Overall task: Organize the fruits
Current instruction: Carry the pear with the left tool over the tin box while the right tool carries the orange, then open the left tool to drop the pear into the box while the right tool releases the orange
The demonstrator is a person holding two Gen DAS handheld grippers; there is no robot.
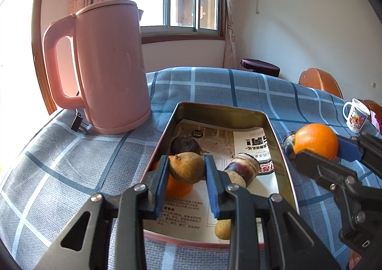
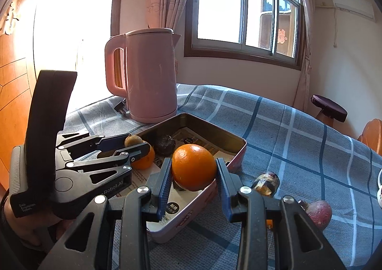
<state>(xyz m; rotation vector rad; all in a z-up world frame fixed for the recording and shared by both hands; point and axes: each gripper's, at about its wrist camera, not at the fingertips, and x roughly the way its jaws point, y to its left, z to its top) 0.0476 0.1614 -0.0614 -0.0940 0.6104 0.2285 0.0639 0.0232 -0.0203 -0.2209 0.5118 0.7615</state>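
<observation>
Left tool (image 1: 186, 169): clenched on a brown round fruit (image 1: 186, 167), held above the near left part of the metal tin (image 1: 274, 136). Right tool (image 2: 193, 175): clenched on an orange (image 2: 193, 166), held over the tin's near right rim. Tin contents, on printed paper lining: a second orange (image 1: 177, 186), a dark wrinkled fruit (image 1: 185, 145), a sugarcane piece (image 1: 241, 169), a small yellowish fruit (image 1: 223, 229). On the checked surface (image 2: 298, 131), right of the tin: another cane piece (image 2: 266, 184) and a reddish fruit (image 2: 318, 214). A pink kettle (image 1: 112, 67) stands far left
</observation>
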